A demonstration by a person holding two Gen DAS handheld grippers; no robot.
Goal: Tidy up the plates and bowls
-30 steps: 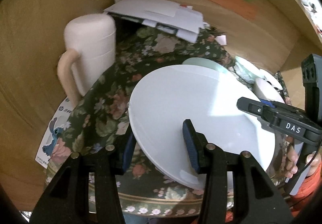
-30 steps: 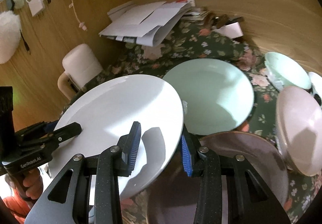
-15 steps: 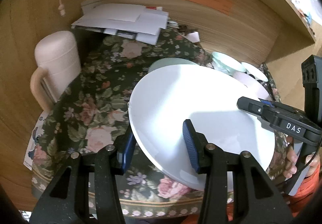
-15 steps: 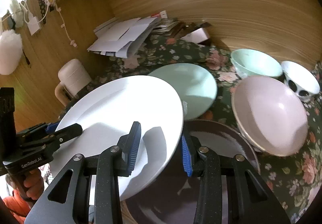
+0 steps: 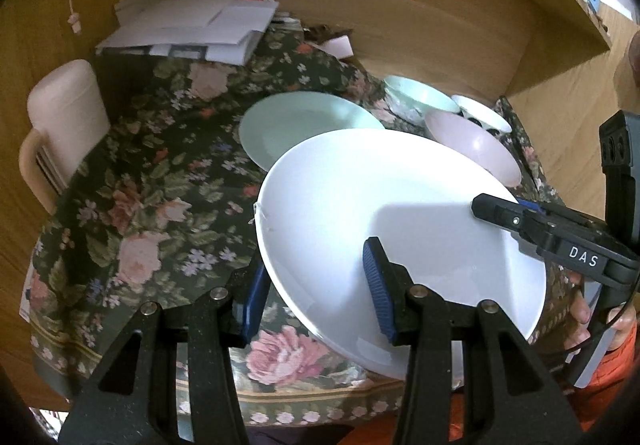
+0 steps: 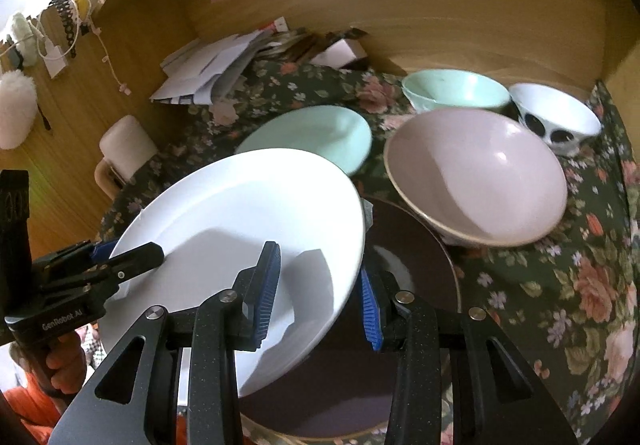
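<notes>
1. Since the earlier frames, the white plate (image 5: 400, 221) has travelled across the table, bringing the pink bowl (image 6: 476, 173) into fuller view.
2. Both the left gripper (image 5: 316, 285) and the right gripper (image 6: 320, 293) clamp opposite rims, holding the plate tilted above the dark plate (image 6: 408, 269).
3. It looks rigid, glossy and breakable; the rim grips suit it.
</notes>
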